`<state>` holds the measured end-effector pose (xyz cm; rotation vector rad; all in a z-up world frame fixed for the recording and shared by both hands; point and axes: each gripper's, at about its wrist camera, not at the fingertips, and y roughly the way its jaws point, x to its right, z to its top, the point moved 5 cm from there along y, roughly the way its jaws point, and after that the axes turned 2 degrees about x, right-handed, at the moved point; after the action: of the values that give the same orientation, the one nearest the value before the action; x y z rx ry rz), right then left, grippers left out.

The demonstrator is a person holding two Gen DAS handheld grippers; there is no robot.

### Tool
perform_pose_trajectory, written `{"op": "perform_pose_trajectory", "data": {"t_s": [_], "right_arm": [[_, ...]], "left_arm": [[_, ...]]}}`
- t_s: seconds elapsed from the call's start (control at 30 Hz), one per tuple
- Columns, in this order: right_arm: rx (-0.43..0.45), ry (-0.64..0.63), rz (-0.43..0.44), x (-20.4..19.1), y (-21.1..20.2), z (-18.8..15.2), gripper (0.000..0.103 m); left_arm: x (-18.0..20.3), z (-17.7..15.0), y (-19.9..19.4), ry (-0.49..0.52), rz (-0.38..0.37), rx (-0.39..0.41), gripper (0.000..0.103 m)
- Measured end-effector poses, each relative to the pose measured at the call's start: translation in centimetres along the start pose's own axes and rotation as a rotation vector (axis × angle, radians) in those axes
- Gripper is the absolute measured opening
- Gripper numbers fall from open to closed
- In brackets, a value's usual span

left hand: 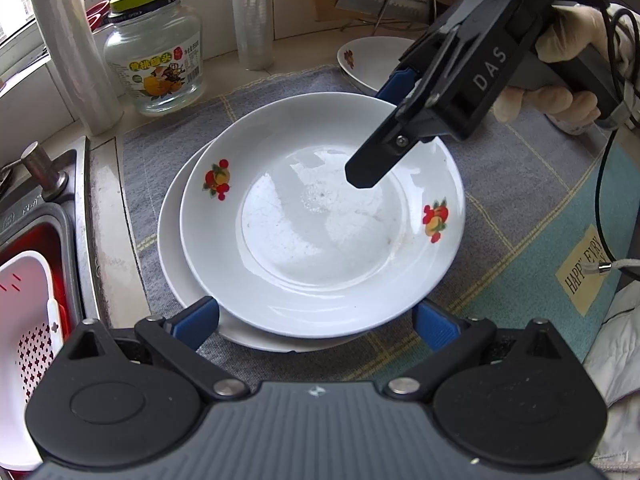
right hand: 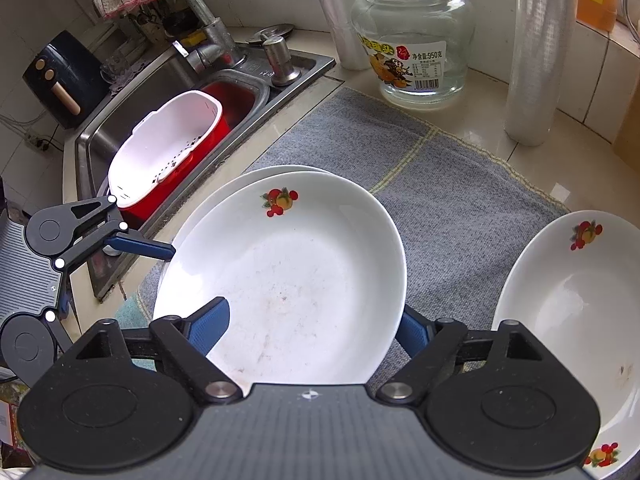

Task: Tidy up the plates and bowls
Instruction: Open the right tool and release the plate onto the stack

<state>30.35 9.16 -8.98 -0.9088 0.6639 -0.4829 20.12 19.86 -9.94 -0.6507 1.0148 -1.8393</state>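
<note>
Plates are sitting stacked at the centre of both views: a fruit-patterned plate [left hand: 320, 220] is resting on a plain white plate [left hand: 180, 264], on the grey cloth [left hand: 168, 160] covering the worktop [right hand: 540, 160]. You are holding the right hand-held gripper [right hand: 314, 322] with its blue fingers spread, one over the top plate's inside and one outside its rim, neither pressing. Your left hand-held gripper [left hand: 316, 320] is spread wide at the stack's near edge. Another patterned plate [right hand: 568, 320] is lying at the right.
</note>
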Motion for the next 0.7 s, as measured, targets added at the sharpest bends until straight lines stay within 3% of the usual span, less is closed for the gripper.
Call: {"op": "perform_pose_trajectory", "data": {"t_s": [0.3, 0.47, 0.7], "right_arm": [[-0.003, -0.004, 0.006, -0.7, 0.1, -0.2, 0.103], [0.002, -0.005, -0.012, -0.8, 0.0, -0.4, 0.103], [0.063, -0.067, -0.120, -1.3, -1.5, -1.5, 0.103]], "left_arm": [[-0.5, -0.5, -0.5, -0.028, 0.045, 0.012, 0.102], [-0.4, -0.9, -1.1, -0.045, 0.055, 0.035, 0.102], [0.8, -0.4, -3.2, -0.041, 0.158, 0.178, 0.102]]}}
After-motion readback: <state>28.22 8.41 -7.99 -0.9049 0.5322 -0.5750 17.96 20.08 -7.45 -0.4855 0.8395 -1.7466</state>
